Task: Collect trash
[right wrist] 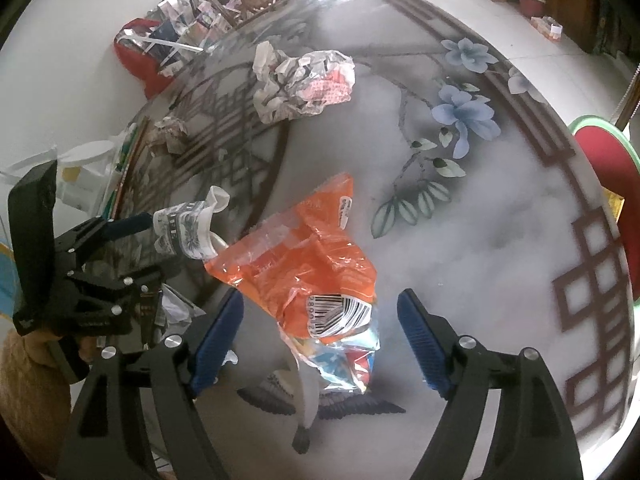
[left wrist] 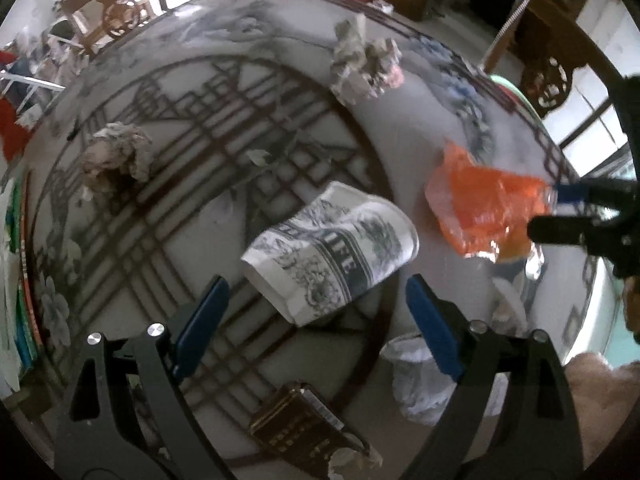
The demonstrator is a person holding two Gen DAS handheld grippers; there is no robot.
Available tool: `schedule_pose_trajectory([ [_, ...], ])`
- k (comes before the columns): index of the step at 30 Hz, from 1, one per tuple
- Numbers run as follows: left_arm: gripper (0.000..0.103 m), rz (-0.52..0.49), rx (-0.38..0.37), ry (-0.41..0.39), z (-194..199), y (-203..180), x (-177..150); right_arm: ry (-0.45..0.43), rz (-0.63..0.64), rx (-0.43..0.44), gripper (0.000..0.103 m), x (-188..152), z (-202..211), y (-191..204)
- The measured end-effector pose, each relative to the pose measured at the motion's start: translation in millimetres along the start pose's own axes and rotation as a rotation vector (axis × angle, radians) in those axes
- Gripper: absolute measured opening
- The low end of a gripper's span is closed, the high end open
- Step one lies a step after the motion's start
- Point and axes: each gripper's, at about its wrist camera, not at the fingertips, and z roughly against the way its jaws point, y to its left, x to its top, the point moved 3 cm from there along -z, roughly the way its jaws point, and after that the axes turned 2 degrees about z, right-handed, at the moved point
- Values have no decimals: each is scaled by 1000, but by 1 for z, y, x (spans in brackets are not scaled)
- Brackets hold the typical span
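while the left gripper is hovering above the round table, its two blue fingers are standing wide apart with nothing between them. in the left wrist view a crushed paper cup with a blue and white pattern is lying on its side on the table, just ahead of the fingertips and apart from them. to the right of the cup an orange plastic bag is lying, and the right gripper is reaching in from the right edge with its tips at the bag; from this view i cannot tell if it is touching it. a crumpled paper ball is sitting at the left part of the table, and a bigger crumpled paper is sitting at the far side. a dark brown box is lying near the bottom edge, between the gripper arms.

in the right wrist view the right gripper is also standing wide, and the orange plastic bag with a barcode label is lying between and ahead of its fingers, not pinched. the left gripper is showing at the left, with the paper cup at its tips; if it is touching the cup, i cannot tell. the bigger crumpled paper is lying far ahead, and the paper ball is lying to its left.
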Motion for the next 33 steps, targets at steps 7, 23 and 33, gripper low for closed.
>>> schedule_pose_trajectory([
  [7,87,53,-23,1,-13,-2,4,1,-4,2,84,0,-2,1],
  [23,68,311,-56,-39,-11,29,0,6,-5,2,84,4,-4,1],
  [33,65,272,-92,-28,-23,21,14,21,21,-3,87,15,-12,9],
])
